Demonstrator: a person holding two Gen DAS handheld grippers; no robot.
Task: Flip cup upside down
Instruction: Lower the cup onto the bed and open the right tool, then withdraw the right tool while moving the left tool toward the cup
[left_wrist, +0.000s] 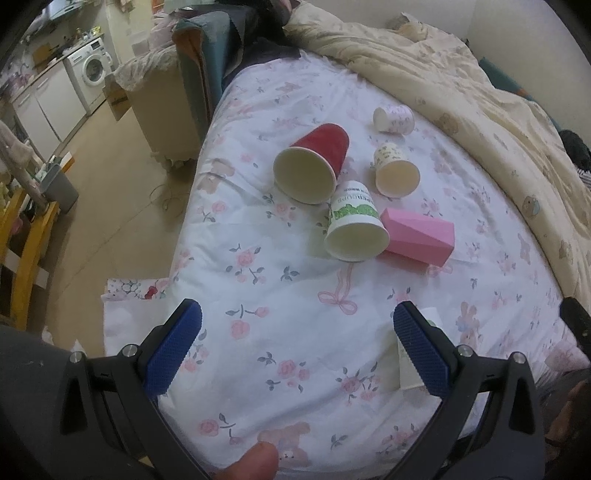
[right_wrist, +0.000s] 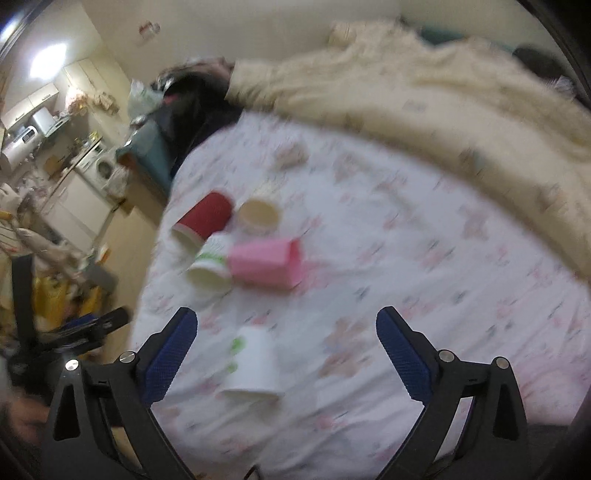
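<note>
2 grippers hang over the floral bed sheet (left_wrist: 295, 280), both spread wide and holding nothing. Between the fingers of the right gripper (right_wrist: 286, 321) a white cup (right_wrist: 255, 365) stands rim-down on the sheet, touching neither pad. Beyond the left gripper (left_wrist: 297, 317), well ahead of its fingertips, 4 cups lie on their sides: a red cup (left_wrist: 314, 166), a green-printed cup (left_wrist: 354, 225) just beside a pink box (left_wrist: 421, 236), a cream cup (left_wrist: 395, 170) and, farthest, a small patterned cup (left_wrist: 393, 118). The right view is blurred.
</note>
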